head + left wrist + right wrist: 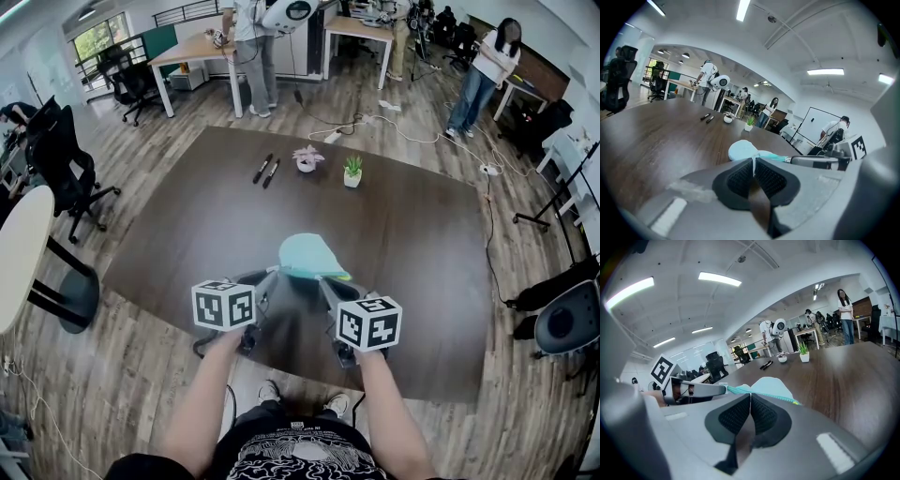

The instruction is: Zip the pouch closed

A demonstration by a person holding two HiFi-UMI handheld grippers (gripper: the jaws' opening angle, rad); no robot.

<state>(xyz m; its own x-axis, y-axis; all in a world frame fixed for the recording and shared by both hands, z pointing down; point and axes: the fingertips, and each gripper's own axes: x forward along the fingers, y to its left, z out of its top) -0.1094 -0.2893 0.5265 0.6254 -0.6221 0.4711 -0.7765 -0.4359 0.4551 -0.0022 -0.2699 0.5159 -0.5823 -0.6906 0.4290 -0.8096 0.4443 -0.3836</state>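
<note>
**Colleague:** What's hard to make out?

**Me:** I'm holding the light teal pouch (309,255) at the near middle of the table (178,234), and my tips are covering its near zipper edge. The left gripper (275,273) is pinching a thin strip of that edge. The right gripper (324,279) is clamping shut on it too, though I can't tell if it's on the pull.

**Colleague:** Any writing?

**Me:** The marker cubes (223,305) are showing only black-and-white squares, and the shirt print (291,457) is blurring out.

**Colleague:** Arms?

**Me:** Both forearms (208,394) are reaching forward, with the grippers angling inward and slightly down.

from our head we look steeply down on the dark brown wooden table (187,234); each gripper camera sits low behind its jaws, facing across it. all three share the pale turquoise fabric pouch (309,255).
</note>
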